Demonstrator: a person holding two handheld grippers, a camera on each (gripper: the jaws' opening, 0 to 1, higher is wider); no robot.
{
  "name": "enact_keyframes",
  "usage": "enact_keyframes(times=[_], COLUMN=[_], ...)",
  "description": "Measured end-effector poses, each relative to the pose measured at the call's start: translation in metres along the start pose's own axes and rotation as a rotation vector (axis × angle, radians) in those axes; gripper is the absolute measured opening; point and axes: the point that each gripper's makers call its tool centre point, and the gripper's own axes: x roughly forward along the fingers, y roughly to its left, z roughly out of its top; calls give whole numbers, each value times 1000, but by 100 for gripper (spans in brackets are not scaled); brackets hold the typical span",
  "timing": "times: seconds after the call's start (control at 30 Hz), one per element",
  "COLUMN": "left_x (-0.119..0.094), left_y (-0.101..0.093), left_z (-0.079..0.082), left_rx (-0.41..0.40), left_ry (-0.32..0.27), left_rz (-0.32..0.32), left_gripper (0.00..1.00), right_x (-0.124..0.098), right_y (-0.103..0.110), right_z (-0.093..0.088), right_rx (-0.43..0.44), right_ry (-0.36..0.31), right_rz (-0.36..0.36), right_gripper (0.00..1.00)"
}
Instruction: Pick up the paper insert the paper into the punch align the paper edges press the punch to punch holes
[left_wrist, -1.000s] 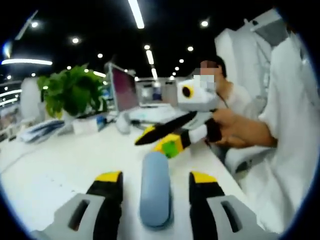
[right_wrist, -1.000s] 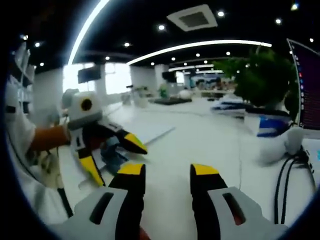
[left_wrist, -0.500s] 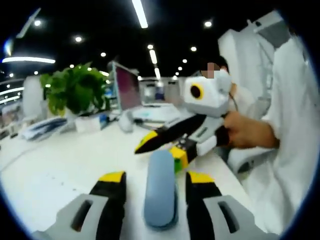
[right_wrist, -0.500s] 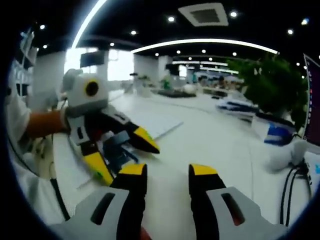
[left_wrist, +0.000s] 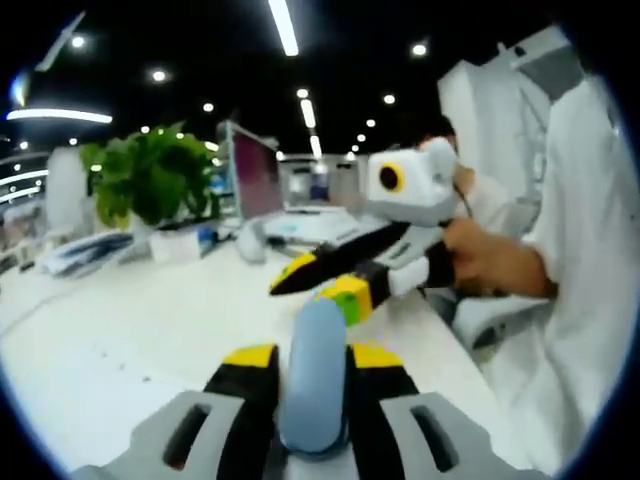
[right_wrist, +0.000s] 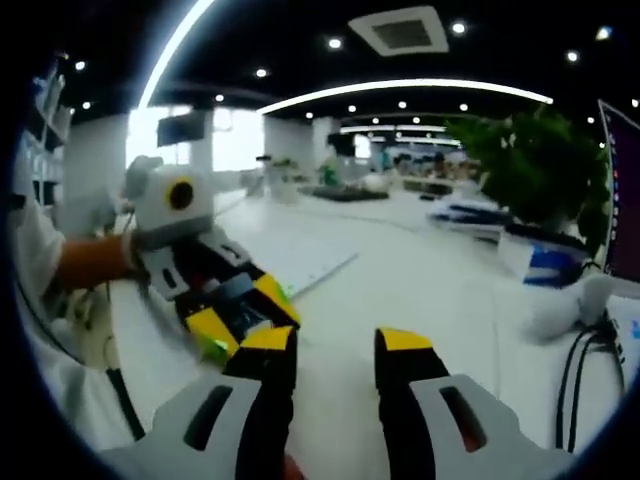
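Note:
The blue-grey punch handle (left_wrist: 313, 375) stands between my left gripper's (left_wrist: 313, 357) yellow-tipped jaws, which are shut on it. Just beyond it, a green and yellow piece (left_wrist: 345, 296) sits by the punch. My right gripper (left_wrist: 318, 288) comes in from the right, held by a hand, jaws apart above the punch's far end. In the right gripper view my right gripper (right_wrist: 333, 342) is open over bare table, with my left gripper (right_wrist: 245, 312) to its left, shut on the punch (right_wrist: 232, 290). A white sheet of paper (right_wrist: 300, 262) lies flat beyond it.
A white desk (left_wrist: 120, 330) runs ahead. A potted plant (left_wrist: 150, 180), a monitor (left_wrist: 250, 175) and papers stand at its far side. A person in white (left_wrist: 570, 260) sits on the right. Black cables (right_wrist: 580, 360) and a white box (right_wrist: 545, 265) lie at the right.
My left gripper's jaws have closed from open onto the punch handle. My right gripper has stayed open and hovers close to the punch's far end.

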Motion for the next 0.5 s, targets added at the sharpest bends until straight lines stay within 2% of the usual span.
enact_keyframes(times=[0.07,0.13,0.17,0.23,0.3,0.5], left_x=[0,0,0,0,0,0], left_y=[1,1,0,0,0,0], left_z=[0,0,0,0,-1,-1], left_rx=[2,1,0,-1,0,3], left_ry=[0,1,1,1,1,3], left_rz=[0,-1,-2,-2,-2,-1], left_gripper=[27,27,27,27,27,26], right_x=[-3,-5,-5,-5,-4,5], right_y=[1,6,11,17,24,44], right_z=[7,15,21,31,37,54], right_rx=[7,20,36,44,35,8], right_ry=[-20,-44,-58,-80,-91,-109], right_rz=[7,30,57,79,94,127], right_gripper=[25,16,12,11,5,5])
